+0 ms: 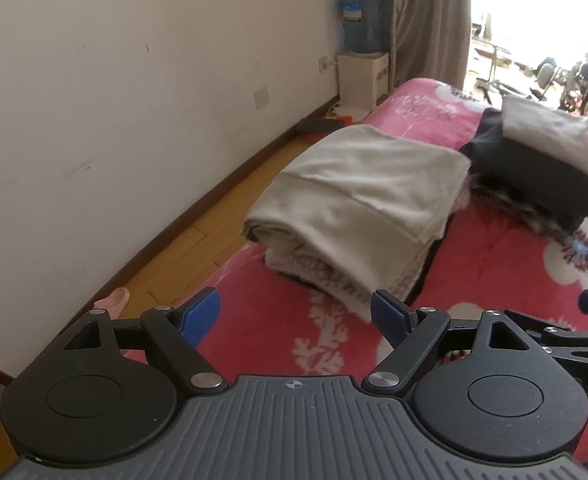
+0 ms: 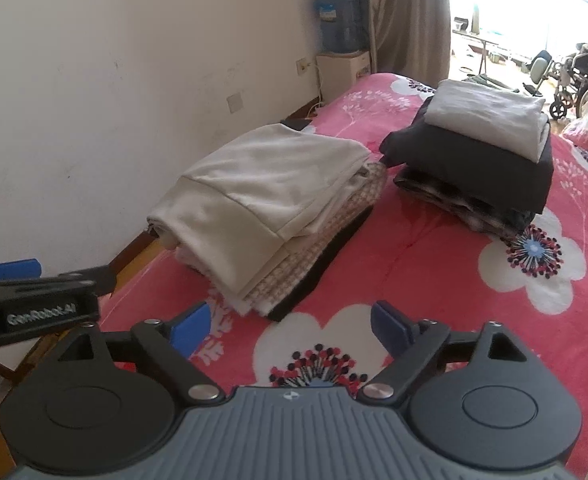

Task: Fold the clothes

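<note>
I hold both grippers, left (image 1: 294, 316) and right (image 2: 290, 326), jaws wide, empty, over the bed (image 2: 434, 264). Two folded stacks lie ahead: cream (image 2: 262, 196), dark (image 2: 474, 164). Wall (image 1: 114, 100) left.

From my right wrist camera I see the right gripper (image 2: 290, 326) hanging over the pink floral bedspread (image 2: 434, 264), its blue-padded jaws spread wide with nothing between them. Just ahead, near the bed's left edge, sits a stack of folded clothes: a cream garment (image 2: 262, 184) on top, a beige knitted piece (image 2: 294, 276) under it, and something black (image 2: 326, 268) at the bottom. Beside it, toward the far right of the bed, is a second stack, a light grey folded garment (image 2: 490, 116) on a black one (image 2: 474, 168), with patterned fabric (image 2: 470, 208) beneath. The left gripper (image 2: 26, 292) pokes in at the left border; I cannot tell how its jaws stand.
</note>
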{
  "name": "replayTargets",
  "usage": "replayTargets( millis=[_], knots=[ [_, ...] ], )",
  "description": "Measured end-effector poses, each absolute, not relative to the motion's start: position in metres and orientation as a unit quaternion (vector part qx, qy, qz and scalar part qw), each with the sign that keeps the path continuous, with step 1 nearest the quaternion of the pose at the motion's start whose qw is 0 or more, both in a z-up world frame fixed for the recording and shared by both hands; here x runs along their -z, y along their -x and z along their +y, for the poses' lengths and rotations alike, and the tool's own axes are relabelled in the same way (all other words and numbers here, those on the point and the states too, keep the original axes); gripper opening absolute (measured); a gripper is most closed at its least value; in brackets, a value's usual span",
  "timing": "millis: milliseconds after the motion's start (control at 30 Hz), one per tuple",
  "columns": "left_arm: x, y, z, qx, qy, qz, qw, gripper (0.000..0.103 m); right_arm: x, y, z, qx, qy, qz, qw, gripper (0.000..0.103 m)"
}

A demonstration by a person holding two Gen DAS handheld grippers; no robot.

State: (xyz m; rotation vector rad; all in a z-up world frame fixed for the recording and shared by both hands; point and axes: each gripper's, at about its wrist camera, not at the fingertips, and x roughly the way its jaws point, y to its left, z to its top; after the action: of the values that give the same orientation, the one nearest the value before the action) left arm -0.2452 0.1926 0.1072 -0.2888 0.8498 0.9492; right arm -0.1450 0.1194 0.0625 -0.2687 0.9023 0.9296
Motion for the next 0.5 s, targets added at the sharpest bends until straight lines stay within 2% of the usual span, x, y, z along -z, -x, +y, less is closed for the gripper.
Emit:
replayTargets(
  millis=[500],
  knots=[
    [-0.095,0.266,0.206,-0.472,0.126,0.387,0.782,0.083,-0.043,0.172,0.150,-0.391,0.154,0.416,0.807,0.094]
  ],
)
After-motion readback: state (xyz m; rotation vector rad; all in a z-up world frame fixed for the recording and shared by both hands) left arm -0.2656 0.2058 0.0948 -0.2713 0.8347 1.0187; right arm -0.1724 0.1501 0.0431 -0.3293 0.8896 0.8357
